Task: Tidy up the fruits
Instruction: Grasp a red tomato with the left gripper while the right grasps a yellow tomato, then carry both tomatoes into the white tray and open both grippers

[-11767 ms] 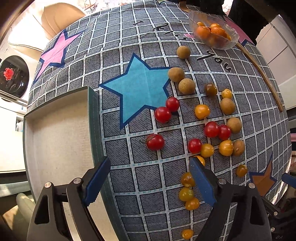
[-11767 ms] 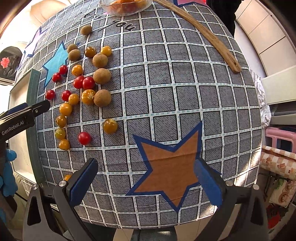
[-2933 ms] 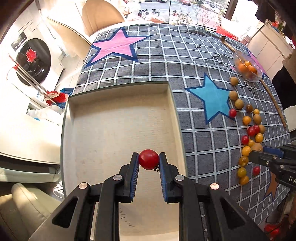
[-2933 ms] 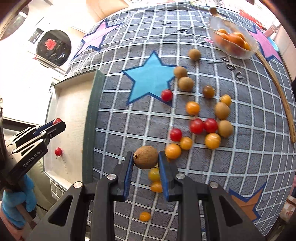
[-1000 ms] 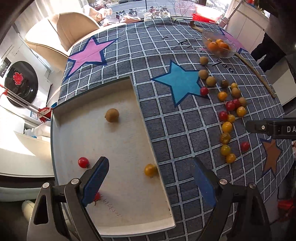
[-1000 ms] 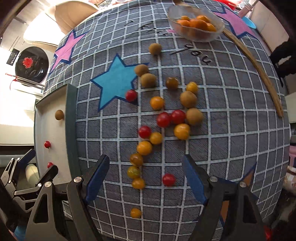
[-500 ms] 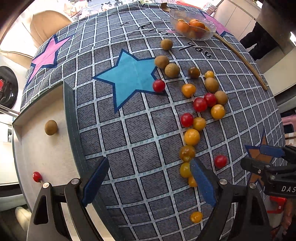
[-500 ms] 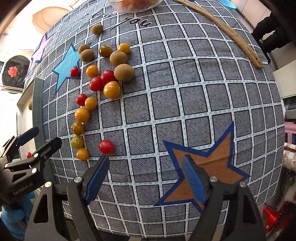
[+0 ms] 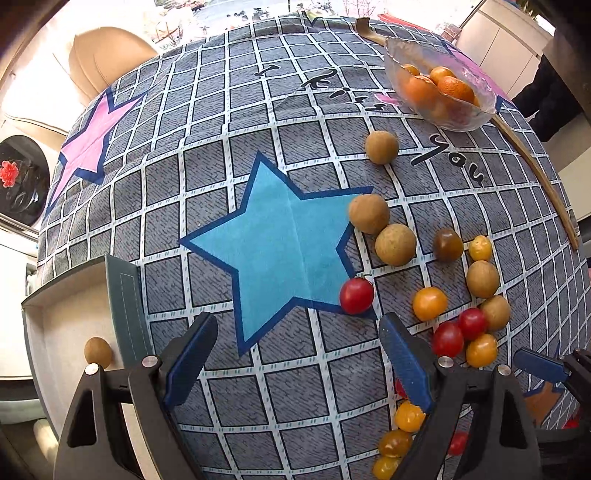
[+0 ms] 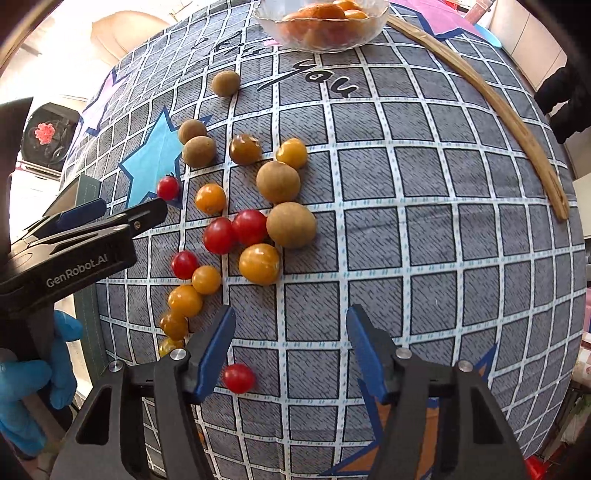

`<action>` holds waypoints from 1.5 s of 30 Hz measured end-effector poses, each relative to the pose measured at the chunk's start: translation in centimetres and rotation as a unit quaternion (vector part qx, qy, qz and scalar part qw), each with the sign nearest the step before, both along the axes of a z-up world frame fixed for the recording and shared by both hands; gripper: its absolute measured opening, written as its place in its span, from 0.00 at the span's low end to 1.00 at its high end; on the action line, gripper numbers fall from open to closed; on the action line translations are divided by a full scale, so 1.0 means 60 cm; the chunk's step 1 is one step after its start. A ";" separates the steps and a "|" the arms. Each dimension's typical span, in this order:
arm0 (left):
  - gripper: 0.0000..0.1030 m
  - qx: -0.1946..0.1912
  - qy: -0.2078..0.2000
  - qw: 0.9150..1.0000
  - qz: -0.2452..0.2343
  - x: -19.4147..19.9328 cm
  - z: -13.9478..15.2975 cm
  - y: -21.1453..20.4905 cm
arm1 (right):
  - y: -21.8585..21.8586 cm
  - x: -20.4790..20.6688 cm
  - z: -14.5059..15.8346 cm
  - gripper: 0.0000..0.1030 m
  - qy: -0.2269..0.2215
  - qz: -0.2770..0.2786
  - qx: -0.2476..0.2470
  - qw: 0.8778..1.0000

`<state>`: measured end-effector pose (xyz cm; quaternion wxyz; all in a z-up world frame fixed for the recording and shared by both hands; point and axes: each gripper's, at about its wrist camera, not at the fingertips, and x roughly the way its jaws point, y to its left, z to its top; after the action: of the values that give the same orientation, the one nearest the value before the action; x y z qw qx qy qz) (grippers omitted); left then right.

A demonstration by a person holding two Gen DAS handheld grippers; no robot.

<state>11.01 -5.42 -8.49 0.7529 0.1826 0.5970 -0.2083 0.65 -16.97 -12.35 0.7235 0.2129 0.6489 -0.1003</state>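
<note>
Red and yellow cherry tomatoes and brown longans lie scattered on the checked tablecloth. My left gripper (image 9: 295, 350) is open and empty, low over the cloth; a red tomato (image 9: 356, 295) lies just ahead of its right finger. My right gripper (image 10: 290, 339) is open and empty; a large yellow tomato (image 10: 259, 263) and a longan (image 10: 291, 225) lie ahead of it, and a red tomato (image 10: 238, 378) sits by its left finger. The left gripper also shows in the right wrist view (image 10: 110, 214). One longan (image 9: 97, 352) lies in the grey tray (image 9: 125, 302).
A glass bowl (image 9: 439, 92) of orange fruit stands at the far side; it also shows in the right wrist view (image 10: 321, 22). A curved wooden stick (image 10: 491, 110) lies along the right. The cloth has blue (image 9: 280, 243) and orange (image 10: 417, 435) stars.
Both grippers have moved forward and lower toward the scattered fruit, still open. The tray has slid to the left edge of the left wrist view.
</note>
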 end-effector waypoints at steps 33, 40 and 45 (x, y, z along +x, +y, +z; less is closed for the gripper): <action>0.20 -0.067 0.015 0.998 0.002 -0.046 0.078 0.028 | 0.024 0.028 0.007 0.24 -0.018 0.018 0.043 0.999; 0.20 -0.057 0.006 0.998 0.024 -0.074 0.094 0.113 | 0.050 0.005 0.023 0.24 -0.006 0.027 0.036 0.999; 0.20 -0.048 0.003 0.998 0.048 -0.100 0.099 0.196 | 0.094 0.011 0.032 0.24 -0.001 0.049 0.034 0.998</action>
<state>5.01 6.33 -2.53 0.7678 0.1172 0.5970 -0.2010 1.30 -11.35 -10.46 0.7205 0.2058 0.6608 -0.0422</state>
